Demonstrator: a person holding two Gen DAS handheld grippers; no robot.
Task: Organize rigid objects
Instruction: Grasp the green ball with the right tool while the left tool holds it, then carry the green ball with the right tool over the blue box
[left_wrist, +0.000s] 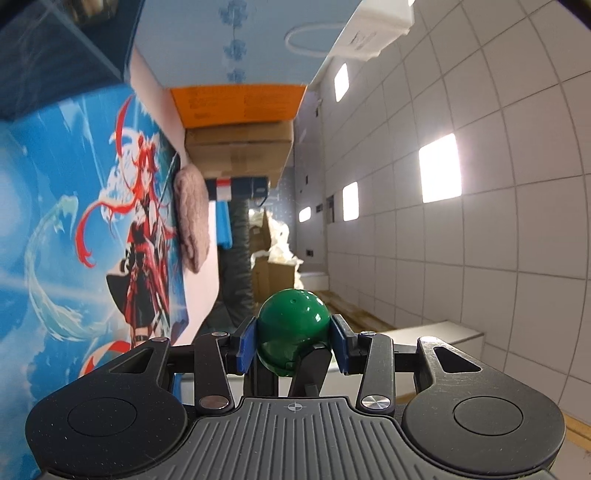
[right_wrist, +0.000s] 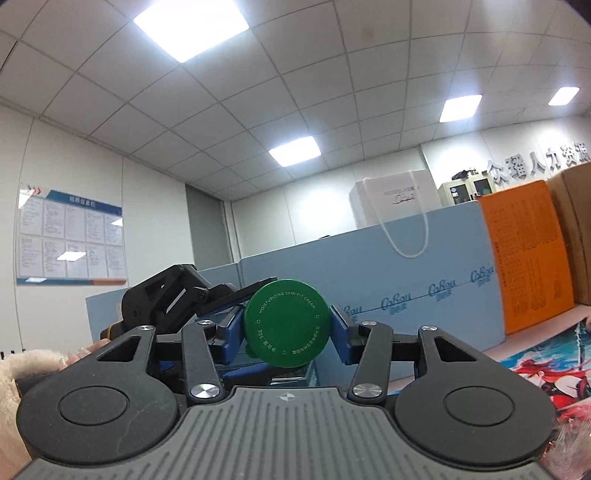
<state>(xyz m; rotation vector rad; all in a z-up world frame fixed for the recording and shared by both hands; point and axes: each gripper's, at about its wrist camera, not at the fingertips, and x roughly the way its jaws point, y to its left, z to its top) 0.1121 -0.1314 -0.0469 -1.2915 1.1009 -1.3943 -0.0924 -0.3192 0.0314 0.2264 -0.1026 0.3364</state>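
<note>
In the left wrist view, the left tongs (left_wrist: 293, 341) are gripping a green cream jar (left_wrist: 293, 325), their blue pads (left_wrist: 246, 345) pressing on its two sides while its rounded glossy end is bulging forward beyond the fingertips. The view is rolled sideways, so the anime-print mat (left_wrist: 92, 236) covering the counter is running up the left edge, with a furry pinkish sleeve (left_wrist: 192, 218) lying against it; an orange box (left_wrist: 238, 103) and a brown cardboard carton (left_wrist: 240, 151) are standing behind, and the tiled ceiling (left_wrist: 461, 184) is filling the right. In the right wrist view, a fluffy cream sleeve (right_wrist: 22, 373) is showing at the far left, and the left tool's black body (right_wrist: 162, 302) is reaching in from the left toward the same jar. The right tongs (right_wrist: 286, 332) are clasping the jar's flat green lid (right_wrist: 286, 325), printed "MOISTURIZING SKIN-FIT CREAM", with blue pads (right_wrist: 234, 332) bearing on its rim from either side. So both tongs are holding the one jar between them, raised above the counter. Further right, light-blue CaBou boxes (right_wrist: 388, 280), a white paper bag (right_wrist: 395, 203) and the orange box (right_wrist: 524, 258) are standing in a row.
</note>
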